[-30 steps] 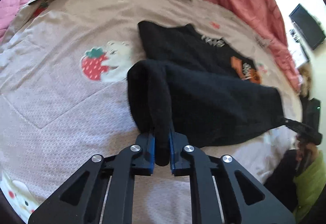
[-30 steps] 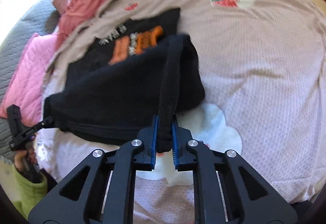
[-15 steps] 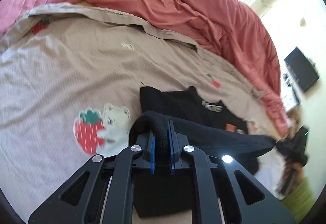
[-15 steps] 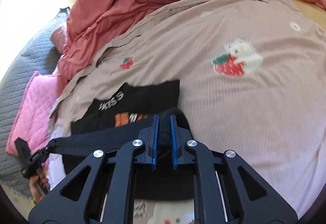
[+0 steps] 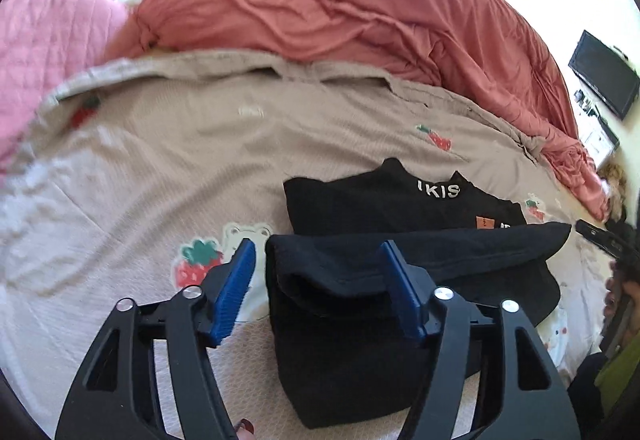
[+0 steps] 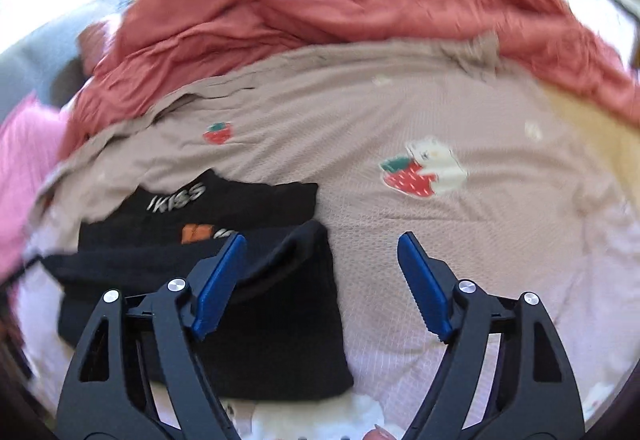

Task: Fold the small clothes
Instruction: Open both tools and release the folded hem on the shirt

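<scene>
A small black garment (image 5: 360, 304) with white lettering and an orange print lies folded over itself on the beige strawberry-print bedsheet (image 5: 200, 143). My left gripper (image 5: 320, 288) is open, its blue pads (image 5: 234, 286) straddling the garment's left folded edge, holding nothing. In the right wrist view the same garment (image 6: 256, 304) lies at lower left. My right gripper (image 6: 320, 280) is open over the garment's right edge, its left pad (image 6: 218, 282) above the black cloth and its right pad over bare sheet.
A rumpled red-orange duvet (image 5: 360, 7) is heaped along the far side of the bed. A pink quilted pillow (image 5: 48, 39) lies at far left. A dark screen (image 5: 604, 73) hangs on the wall at right. The other gripper's tip (image 5: 600, 236) shows at right.
Both grippers held the black garment's lifted edge, carried it forward over the garment, lowered it, and have now opened and let it go; the fold lies on the sheet.
</scene>
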Available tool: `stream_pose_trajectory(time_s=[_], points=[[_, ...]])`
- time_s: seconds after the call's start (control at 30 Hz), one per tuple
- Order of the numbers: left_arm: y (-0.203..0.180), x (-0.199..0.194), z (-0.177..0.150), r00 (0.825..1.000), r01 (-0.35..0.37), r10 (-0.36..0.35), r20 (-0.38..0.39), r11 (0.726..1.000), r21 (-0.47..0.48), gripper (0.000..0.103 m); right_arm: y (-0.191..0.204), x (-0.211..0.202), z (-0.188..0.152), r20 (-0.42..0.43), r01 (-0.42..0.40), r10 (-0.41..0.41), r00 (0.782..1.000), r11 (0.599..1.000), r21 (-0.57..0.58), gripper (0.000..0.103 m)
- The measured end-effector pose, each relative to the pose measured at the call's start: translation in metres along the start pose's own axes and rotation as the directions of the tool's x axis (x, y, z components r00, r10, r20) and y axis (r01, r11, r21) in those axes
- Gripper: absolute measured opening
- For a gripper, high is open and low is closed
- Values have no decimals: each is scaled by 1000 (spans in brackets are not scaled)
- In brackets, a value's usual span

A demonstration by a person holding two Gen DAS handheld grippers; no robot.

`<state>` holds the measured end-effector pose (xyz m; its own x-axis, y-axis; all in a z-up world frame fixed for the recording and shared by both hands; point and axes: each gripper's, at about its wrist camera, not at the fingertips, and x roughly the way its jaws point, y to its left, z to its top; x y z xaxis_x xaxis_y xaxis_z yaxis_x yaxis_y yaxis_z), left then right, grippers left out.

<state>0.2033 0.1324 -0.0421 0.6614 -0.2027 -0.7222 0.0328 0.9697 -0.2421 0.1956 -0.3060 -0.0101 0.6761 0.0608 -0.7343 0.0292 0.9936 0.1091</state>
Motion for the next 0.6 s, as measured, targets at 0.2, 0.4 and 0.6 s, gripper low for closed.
stream_pose_trajectory(time_s=[0.2, 0.4, 0.6], points=[[-15, -8, -21, 998, 35, -32, -51, 999, 41, 65, 95, 7, -44, -155, -191, 148, 977, 929, -316, 71], [-18, 0, -28, 995, 36, -32, -91, 998, 45, 69, 154, 44, -70, -313, -300, 196, 929, 894, -332, 66], [-13, -5, -24, 997, 21, -18, -70, 999, 41, 70, 179, 68, -70, -332, -290, 174, 927, 895, -340, 66]])
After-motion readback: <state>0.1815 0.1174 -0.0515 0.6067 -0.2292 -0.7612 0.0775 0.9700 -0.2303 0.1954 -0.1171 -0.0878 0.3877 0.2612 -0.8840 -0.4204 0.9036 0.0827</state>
